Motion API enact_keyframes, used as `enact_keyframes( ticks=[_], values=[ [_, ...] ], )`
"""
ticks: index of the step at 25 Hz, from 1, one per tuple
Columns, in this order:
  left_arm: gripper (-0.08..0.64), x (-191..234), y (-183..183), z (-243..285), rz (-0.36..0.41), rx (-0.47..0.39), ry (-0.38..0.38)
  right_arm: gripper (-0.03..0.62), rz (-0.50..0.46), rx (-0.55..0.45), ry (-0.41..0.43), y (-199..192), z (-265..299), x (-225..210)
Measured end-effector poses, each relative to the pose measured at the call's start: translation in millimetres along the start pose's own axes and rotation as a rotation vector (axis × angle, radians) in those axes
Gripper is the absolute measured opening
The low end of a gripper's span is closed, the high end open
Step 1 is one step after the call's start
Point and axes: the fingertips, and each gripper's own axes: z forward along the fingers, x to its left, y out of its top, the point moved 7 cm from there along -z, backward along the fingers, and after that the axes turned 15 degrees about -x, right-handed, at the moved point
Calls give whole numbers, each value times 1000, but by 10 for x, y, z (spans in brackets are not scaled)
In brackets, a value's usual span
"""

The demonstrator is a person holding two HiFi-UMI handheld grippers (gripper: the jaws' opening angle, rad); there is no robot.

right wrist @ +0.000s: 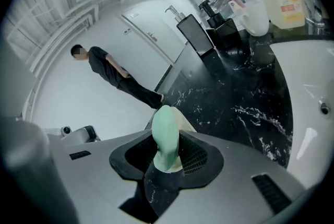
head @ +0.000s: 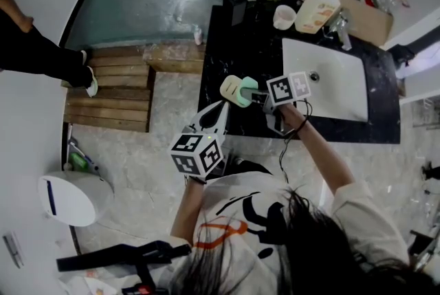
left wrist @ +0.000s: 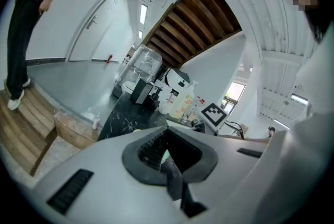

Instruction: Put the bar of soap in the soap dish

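Soap (right wrist: 166, 134), a pale green rounded bar with a cream layer against one side, sits edge-on between the pads of our right tongs (head: 256, 95), which are clenched on it from both sides. We cannot tell whether that cream layer belongs to the bar or is something else. In the head view we hold the bar over the near left part of the black marbled surface (head: 237, 46).

Our left tongs (head: 221, 108) come in from 7 o'clock of the soap, their tips just beside it; we cannot tell whether they touch it. Their pads stand a little apart, released and gripping nothing. A pale green sliver shows through the gap in the left gripper view.

At 3 o'clock of the soap lies the white sink (head: 330, 91), set into the same surface. At 1 o'clock, toward the far edge, stand a white cup (head: 284, 16) and, just beside it, a cream bottle (head: 317, 8) with an orange label, with a cardboard box (head: 368, 18) behind the bottle. At 12 o'clock a black pump dispenser (head: 236, 8) stands at the far left corner. At 9 o'clock, off the surface, wooden steps (head: 113, 91) lie on the floor. A person (head: 34, 56) in dark clothes stands at 10 o'clock.
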Motion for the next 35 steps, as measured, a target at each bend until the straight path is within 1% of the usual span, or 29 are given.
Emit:
enact_keyframes(
  ticks=[5,8,10,13,16,19,24,28,33,35],
  values=[
    [0,18,18,10,0,2,2,127,-73,83,-16,62,67,16],
    [0,29,16,18,-1,2,5,127,-129,134,0,74,118,10],
    [0,39,21,17,-1,0,8,127,-165,181,18,84,149,29],
    [0,47,23,15,-1,1,10,127,-231,277,38,112,191,67],
    [0,53,25,13,-1,1,12,127,-296,333,31,142,235,111],
    [0,53,33,15,-1,-1,12,127,-336,345,34,146,263,144],
    [0,75,45,18,1,-1,16,129,-368,352,38,129,283,171],
    [0,75,50,27,5,1,14,129,-395,347,35,132,286,180],
    [0,70,44,37,6,4,13,130,-402,331,18,143,272,149],
    [0,71,47,43,8,5,12,132,-429,325,11,155,272,157]
  ],
)
